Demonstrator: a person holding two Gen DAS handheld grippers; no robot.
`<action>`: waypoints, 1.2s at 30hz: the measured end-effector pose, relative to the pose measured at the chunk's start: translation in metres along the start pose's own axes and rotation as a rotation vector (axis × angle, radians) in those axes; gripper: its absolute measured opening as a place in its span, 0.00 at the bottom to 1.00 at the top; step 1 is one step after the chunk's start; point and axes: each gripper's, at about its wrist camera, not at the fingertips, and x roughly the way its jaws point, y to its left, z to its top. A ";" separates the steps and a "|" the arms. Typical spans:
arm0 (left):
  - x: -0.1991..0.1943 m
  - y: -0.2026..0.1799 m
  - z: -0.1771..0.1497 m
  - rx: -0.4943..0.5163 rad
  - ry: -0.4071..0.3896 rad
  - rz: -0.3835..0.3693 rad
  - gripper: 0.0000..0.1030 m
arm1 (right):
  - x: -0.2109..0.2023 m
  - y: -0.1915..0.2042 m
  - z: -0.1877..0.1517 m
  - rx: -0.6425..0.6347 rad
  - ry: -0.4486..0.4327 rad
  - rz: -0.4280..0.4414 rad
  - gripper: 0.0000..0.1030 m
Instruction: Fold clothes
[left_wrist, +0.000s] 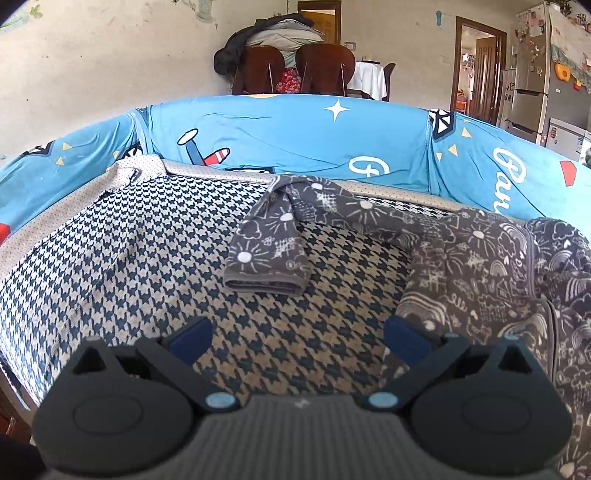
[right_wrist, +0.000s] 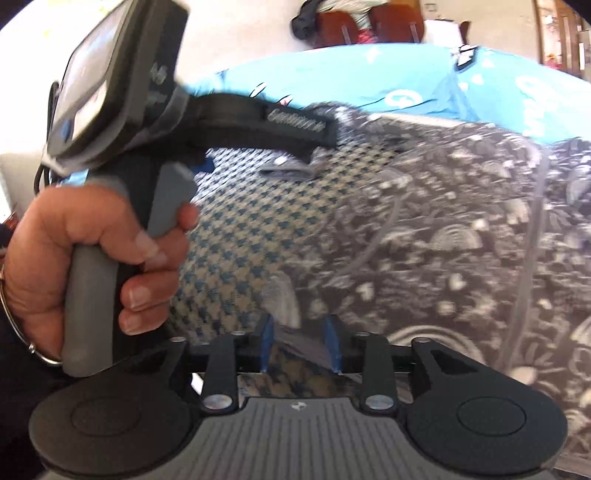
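A dark grey garment (left_wrist: 498, 277) with white doodle print lies bunched at the right of a houndstooth-covered seat (left_wrist: 147, 258). One of its sleeves (left_wrist: 269, 240) stretches out to the left, cuff toward me. My left gripper (left_wrist: 298, 336) stands wide open over bare houndstooth, its right finger beside the garment's edge. In the right wrist view the garment (right_wrist: 443, 240) fills the right half. My right gripper (right_wrist: 300, 343) hangs over its near edge, its jaws a little apart. A fold of cloth lies between them, and the pads do not seem to press it.
A blue cartoon-print cushion (left_wrist: 295, 140) walls the seat at the back and sides. Behind it stand two brown chairs (left_wrist: 321, 70) heaped with bedding, a doorway and a fridge (left_wrist: 535, 74). A person's hand (right_wrist: 92, 240) grips the left gripper's handle at the left.
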 end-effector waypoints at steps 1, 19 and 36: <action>0.001 -0.002 -0.001 0.005 0.002 -0.005 1.00 | -0.006 -0.001 -0.001 -0.004 -0.009 -0.018 0.32; 0.000 -0.056 -0.024 0.149 0.045 -0.178 1.00 | -0.065 -0.108 0.003 0.088 -0.057 -0.231 0.45; -0.024 -0.104 -0.055 0.277 0.080 -0.393 1.00 | -0.080 -0.171 0.000 0.180 -0.057 -0.329 0.54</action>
